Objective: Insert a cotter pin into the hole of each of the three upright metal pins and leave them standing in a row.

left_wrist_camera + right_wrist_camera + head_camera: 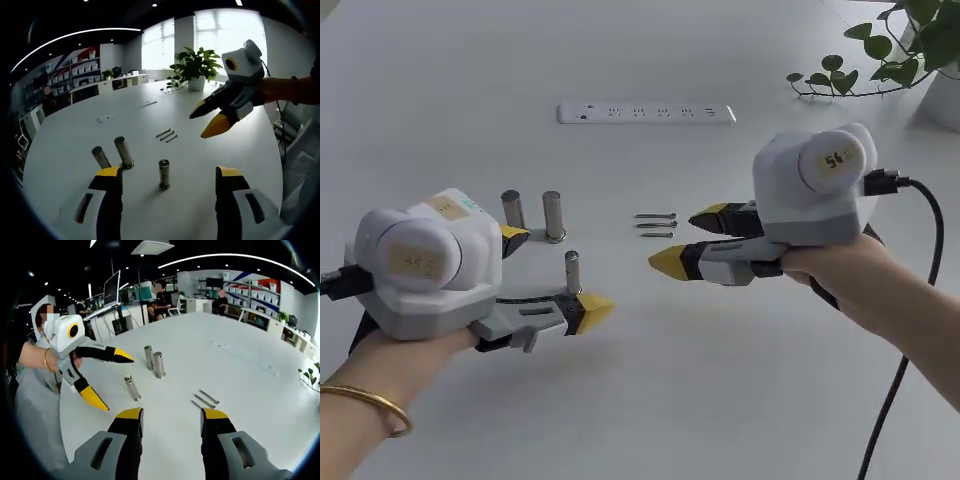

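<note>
A: Head view?
B: Spread and empty, the left claw (553, 272) brackets one metal pin (573, 270); the right claw (685, 240), also spread, hangs beside the cotter pins (655, 224).
A: Left gripper view?
B: Pin centred, likely for steadying.
A: Right gripper view?
B: Cotter pins ahead, ready for picking.

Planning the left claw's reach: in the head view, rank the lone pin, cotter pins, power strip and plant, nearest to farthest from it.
1. Lone pin, right at the left claw tips.
2. Cotter pins, mid-table, to the right.
3. Power strip, far side.
4. Plant, far right corner.
</note>
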{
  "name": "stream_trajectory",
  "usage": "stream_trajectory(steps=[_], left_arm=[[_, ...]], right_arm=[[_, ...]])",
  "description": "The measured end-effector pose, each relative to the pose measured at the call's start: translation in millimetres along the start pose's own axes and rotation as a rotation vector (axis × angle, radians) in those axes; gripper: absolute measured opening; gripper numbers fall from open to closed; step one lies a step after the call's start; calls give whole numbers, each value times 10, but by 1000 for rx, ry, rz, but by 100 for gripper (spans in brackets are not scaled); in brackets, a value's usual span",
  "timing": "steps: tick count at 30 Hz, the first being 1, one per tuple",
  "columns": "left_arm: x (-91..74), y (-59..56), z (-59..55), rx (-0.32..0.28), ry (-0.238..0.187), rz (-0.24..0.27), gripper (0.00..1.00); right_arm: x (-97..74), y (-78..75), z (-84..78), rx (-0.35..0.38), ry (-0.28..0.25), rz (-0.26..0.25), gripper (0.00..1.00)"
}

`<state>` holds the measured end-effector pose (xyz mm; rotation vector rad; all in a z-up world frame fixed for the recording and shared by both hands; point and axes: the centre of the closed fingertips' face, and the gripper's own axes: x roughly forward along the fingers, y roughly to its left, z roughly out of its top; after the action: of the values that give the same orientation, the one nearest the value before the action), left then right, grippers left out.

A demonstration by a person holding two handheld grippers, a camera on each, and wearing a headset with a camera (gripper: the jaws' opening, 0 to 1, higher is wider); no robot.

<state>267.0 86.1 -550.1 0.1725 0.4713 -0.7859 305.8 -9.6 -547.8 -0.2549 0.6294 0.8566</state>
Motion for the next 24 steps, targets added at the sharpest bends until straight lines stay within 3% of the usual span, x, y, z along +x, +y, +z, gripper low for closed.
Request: stream_trajectory(steps=[6, 8, 24], left_arm=[[-27, 8, -10, -11, 8, 6, 82], [-54, 5, -1, -21, 7, 10, 83], [-188, 56, -30, -68, 16, 61, 79]], right_arm=[[106, -85, -71, -10, 51, 10, 36], [193, -184, -80, -7, 66, 12, 34], [402, -287, -191, -55, 183, 29, 19]])
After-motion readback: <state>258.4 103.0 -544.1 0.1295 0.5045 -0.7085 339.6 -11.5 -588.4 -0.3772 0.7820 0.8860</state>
